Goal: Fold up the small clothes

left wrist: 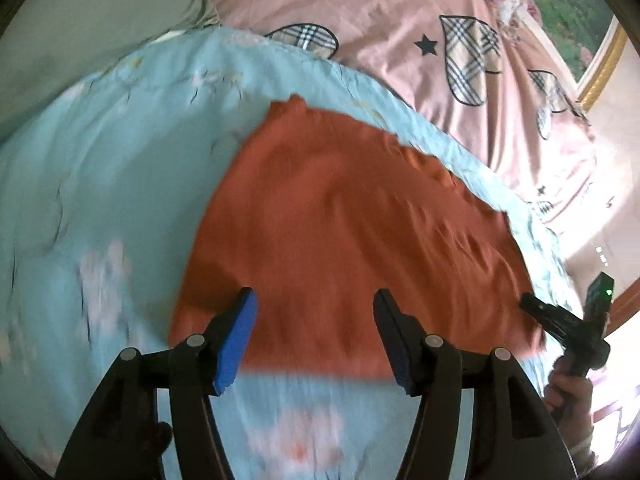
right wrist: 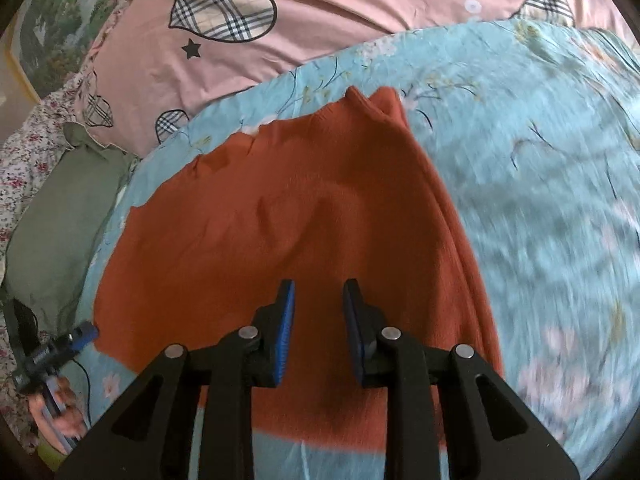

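Note:
A rust-orange garment (left wrist: 340,220) lies spread flat on a light blue floral quilt (left wrist: 100,160). My left gripper (left wrist: 316,294) hovers over its near edge with the blue pads wide apart and nothing between them. At the garment's right edge the right gripper (left wrist: 528,302) shows, held by a hand (left wrist: 568,392). In the right wrist view, the right gripper (right wrist: 319,284) stands above the orange garment (right wrist: 280,208) with a narrow gap between its pads, pinching nothing. The left gripper (right wrist: 86,332) is beside the garment's left corner.
A pink duvet (left wrist: 380,20) with plaid hearts lies behind the blue quilt (right wrist: 540,200). An olive green pillow (right wrist: 60,220) sits at the left, and a framed picture (left wrist: 592,40) hangs at the far right. Both views are motion-blurred.

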The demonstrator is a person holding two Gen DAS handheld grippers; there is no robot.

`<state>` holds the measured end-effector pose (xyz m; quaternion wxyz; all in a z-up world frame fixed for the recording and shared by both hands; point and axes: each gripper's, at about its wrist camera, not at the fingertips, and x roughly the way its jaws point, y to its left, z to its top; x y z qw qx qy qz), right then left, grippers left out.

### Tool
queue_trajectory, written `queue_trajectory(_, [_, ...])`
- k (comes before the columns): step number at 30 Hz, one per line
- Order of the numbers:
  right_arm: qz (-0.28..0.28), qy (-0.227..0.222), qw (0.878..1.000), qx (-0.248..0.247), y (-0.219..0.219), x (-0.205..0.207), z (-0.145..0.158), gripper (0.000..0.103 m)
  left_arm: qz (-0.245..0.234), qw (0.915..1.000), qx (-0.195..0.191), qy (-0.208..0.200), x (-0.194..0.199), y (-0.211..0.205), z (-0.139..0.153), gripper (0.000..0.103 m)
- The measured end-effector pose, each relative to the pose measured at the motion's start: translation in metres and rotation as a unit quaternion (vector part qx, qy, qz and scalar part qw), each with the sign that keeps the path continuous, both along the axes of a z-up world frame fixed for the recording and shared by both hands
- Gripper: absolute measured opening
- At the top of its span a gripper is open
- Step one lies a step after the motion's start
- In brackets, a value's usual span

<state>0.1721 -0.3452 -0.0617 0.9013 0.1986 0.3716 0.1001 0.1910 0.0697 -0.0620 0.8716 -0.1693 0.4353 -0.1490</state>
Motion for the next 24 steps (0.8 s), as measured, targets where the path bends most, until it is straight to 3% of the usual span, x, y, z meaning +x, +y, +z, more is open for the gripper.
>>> queue_trajectory(5, [-0.009, -0.006, 1.0, 0.026, -0.001, -0.038, -0.005, 0.033, 0.014, 0.9997, -0.021, 0.003, -0.033, 0.008, -0.006, 0.068])
queue_trajectory(11, [-0.004, -0.007, 0.999, 0.047, 0.01, -0.06, -0.012, 0.037, 0.05, 0.9979, -0.037, 0.021, -0.04, 0.015, -0.02, 0.073])
queue_trajectory(19, [0.016, -0.014, 0.998, 0.06, 0.023, -0.061, -0.005, 0.039, 0.085, 0.9948, -0.051, 0.024, -0.018, 0.011, -0.032, 0.079])
queue_trajectory(24, [0.025, -0.017, 0.997, 0.065, 0.027, -0.051, 0.0, 0.041, 0.115, 0.9925, -0.04, 0.015, 0.009, 0.007, -0.032, 0.08])
